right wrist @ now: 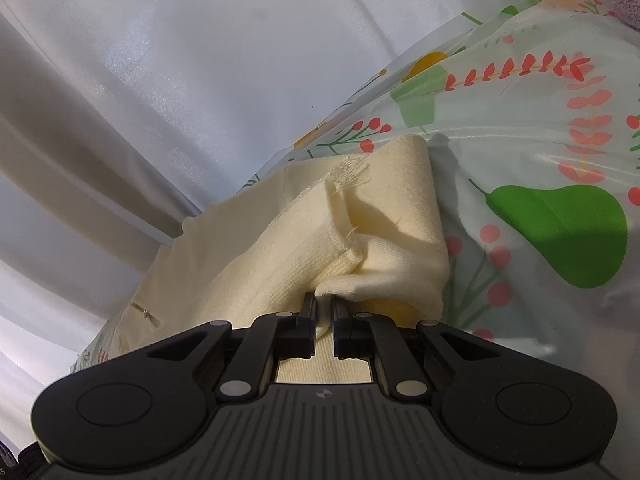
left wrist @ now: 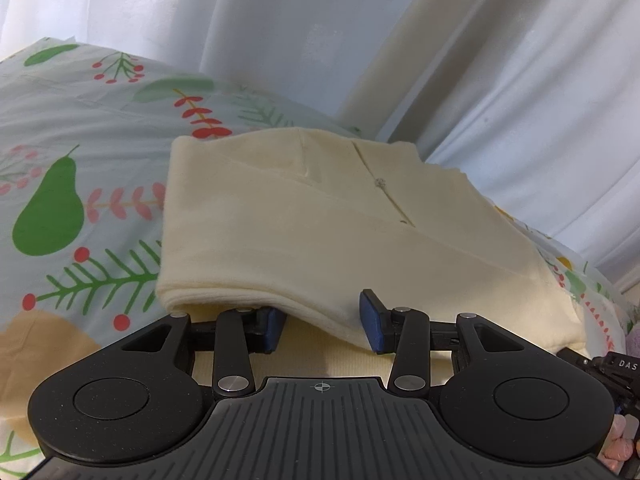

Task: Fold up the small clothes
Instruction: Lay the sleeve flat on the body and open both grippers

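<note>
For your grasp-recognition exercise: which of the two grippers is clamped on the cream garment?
The right gripper: its jaws are pinched on a fold of the garment. The left gripper is open, the cloth's edge merely lying between its fingers.

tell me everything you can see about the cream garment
The cream garment is soft, fleecy knit, folded into a thick layered pad on the fruit-and-leaf printed sheet. A slit seam with a small stud runs across its top. A ribbed band and a frayed edge show in the right wrist view. The right gripper is shut on a bunched fold. The left gripper is open at the near edge, one of its fingers tucked under the layers.
</note>
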Tool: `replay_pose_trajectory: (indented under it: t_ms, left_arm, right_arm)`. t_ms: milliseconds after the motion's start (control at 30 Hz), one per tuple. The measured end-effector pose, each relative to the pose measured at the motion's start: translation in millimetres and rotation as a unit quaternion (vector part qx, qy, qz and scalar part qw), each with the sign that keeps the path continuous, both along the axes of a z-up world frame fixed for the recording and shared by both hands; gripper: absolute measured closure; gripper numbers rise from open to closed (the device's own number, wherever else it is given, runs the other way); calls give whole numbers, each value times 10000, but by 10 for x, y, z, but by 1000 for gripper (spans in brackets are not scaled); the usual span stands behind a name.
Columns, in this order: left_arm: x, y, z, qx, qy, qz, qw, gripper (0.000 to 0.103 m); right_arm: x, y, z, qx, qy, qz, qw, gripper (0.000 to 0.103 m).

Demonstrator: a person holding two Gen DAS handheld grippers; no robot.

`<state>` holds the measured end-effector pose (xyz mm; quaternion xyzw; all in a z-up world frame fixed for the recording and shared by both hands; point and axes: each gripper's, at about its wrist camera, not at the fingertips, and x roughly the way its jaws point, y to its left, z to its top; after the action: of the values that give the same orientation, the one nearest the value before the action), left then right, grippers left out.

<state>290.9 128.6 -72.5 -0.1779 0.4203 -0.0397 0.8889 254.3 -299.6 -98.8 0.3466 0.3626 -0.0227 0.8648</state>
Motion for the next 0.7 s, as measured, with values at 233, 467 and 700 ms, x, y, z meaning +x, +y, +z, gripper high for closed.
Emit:
replay_pose_trajectory:
  t_ms: [233,467,700]
  left_arm:
    - [-182,-7,375,85,-257,-559,9981,36]
    - [171,-330,88,952,-304,-708,9925,37]
    - [283,-412,-99,1611,-643,-760,9819,25]
  right_arm:
    - [-274,218,434,-1180,-334,868,9886,86]
    - [219,611,326,-2711,-344,1273,9535,84]
    - [396,764,139,-3651,-208,1414,9199,86]
